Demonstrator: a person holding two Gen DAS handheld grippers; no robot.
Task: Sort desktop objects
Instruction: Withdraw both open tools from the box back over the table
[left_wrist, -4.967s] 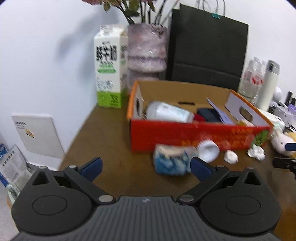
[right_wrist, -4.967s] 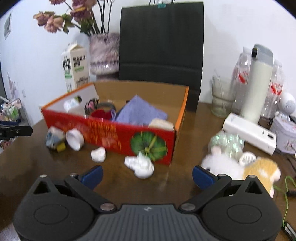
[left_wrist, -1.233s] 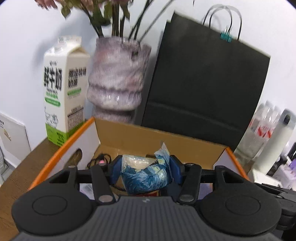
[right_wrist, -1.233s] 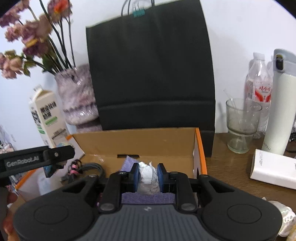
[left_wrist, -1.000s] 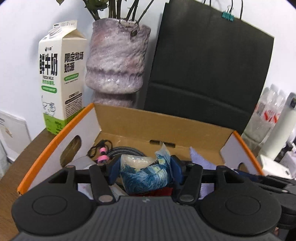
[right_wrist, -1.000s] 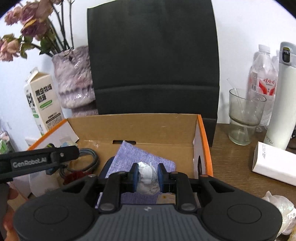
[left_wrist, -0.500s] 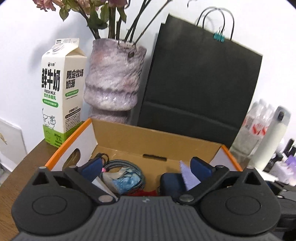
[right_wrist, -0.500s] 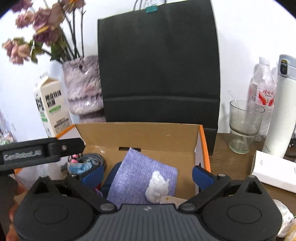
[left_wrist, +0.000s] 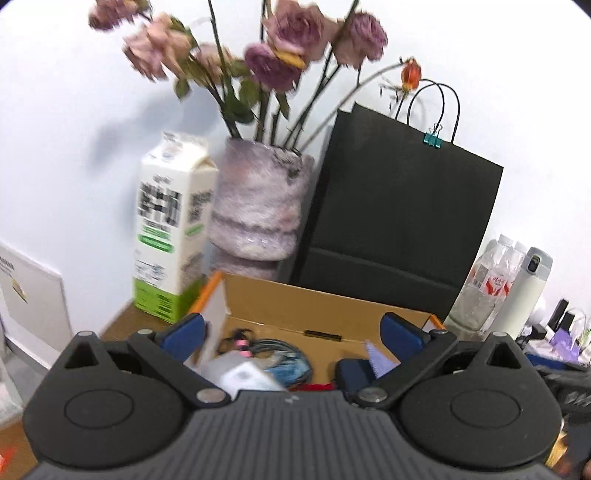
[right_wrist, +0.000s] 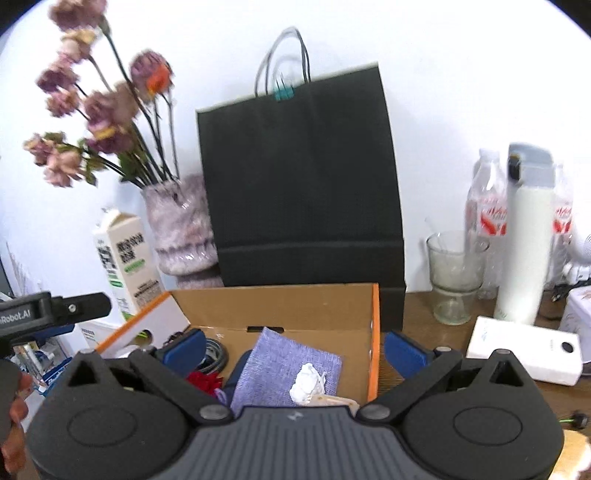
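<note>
The crumpled white paper wad (right_wrist: 306, 382) lies on the woven purple cloth (right_wrist: 284, 369) inside the cardboard box (right_wrist: 280, 306), between and below the right gripper (right_wrist: 293, 349), whose 2 jaws gape wide, empty. The left gripper (left_wrist: 291, 334), equally spread and empty, hangs above the blue patterned packet (left_wrist: 290, 367) by the coiled cable (left_wrist: 266, 345). The black paper bag (right_wrist: 301, 177) rises beyond the far wall.

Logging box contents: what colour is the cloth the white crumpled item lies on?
Light purple cloth under the white crumpled item; clearest in the right wrist view.
</note>
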